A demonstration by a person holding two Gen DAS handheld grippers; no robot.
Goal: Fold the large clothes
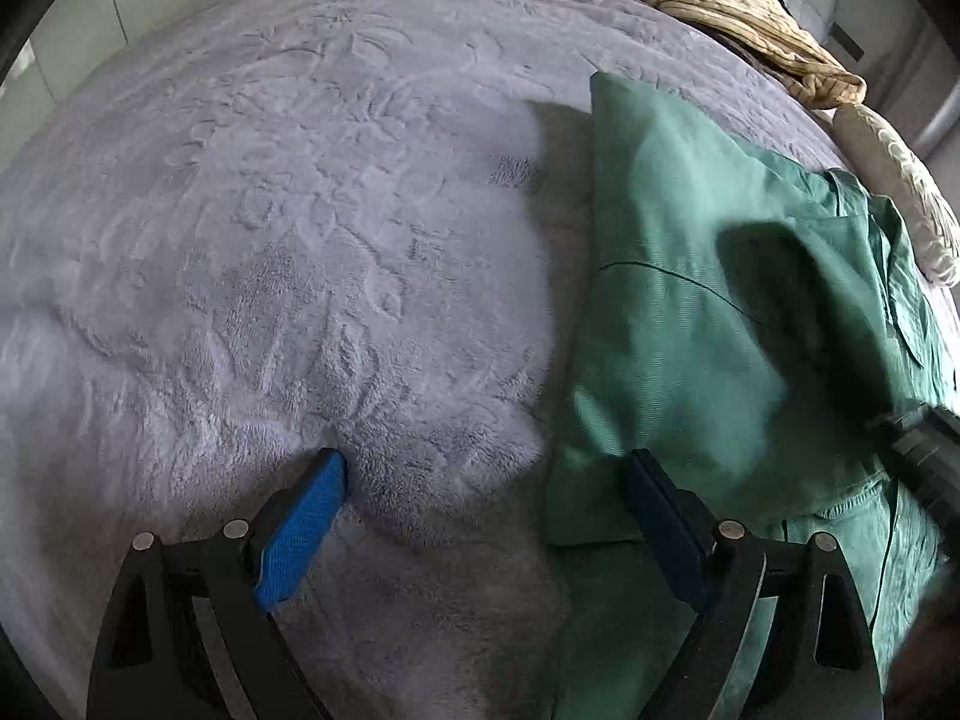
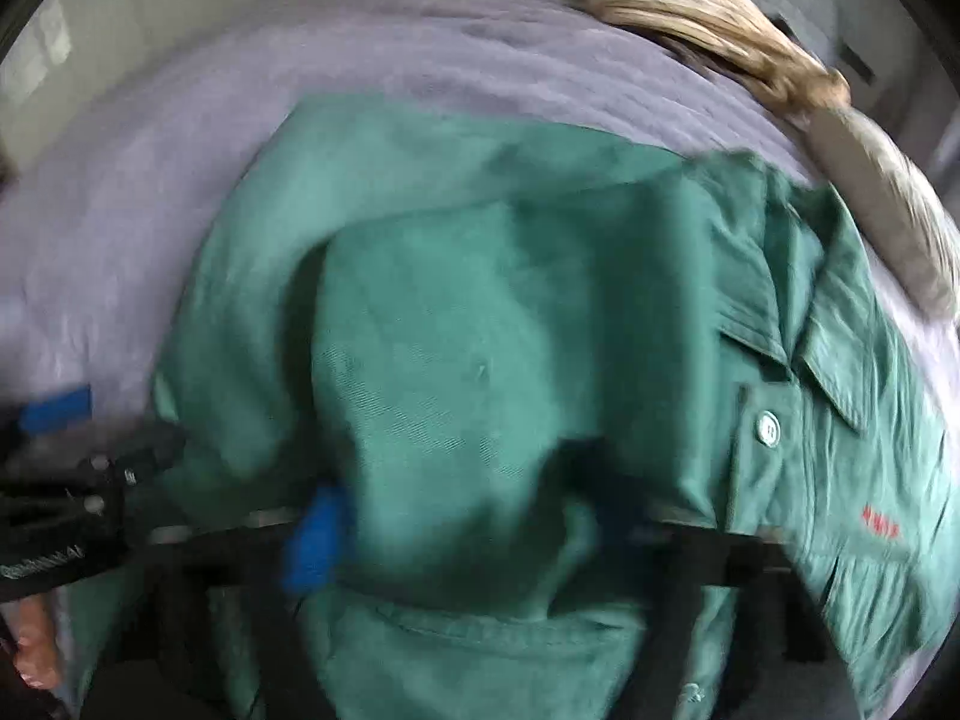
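Observation:
A green button-up shirt (image 1: 672, 300) (image 2: 480, 300) lies partly folded on a lilac fleece blanket (image 1: 300, 240) (image 2: 120, 210). My left gripper (image 1: 486, 459) stands open just above the blanket. Its left pad is over bare fleece and its right pad is over the shirt's left edge, with nothing pinched. Its blue pad (image 2: 57, 408) also shows at the left of the right wrist view. My right gripper (image 2: 462, 480) is blurred; its fingers stand apart with a fold of the green cloth bulging between them. The collar and a white button (image 2: 768, 429) lie to its right.
A beige knitted garment (image 1: 720, 6) (image 2: 690, 12) lies bunched at the bed's far right. A cream textured item (image 1: 900, 198) (image 2: 900, 210) sits beside the shirt's collar. A person's hand (image 2: 36, 642) shows at the lower left. Open blanket spreads to the left.

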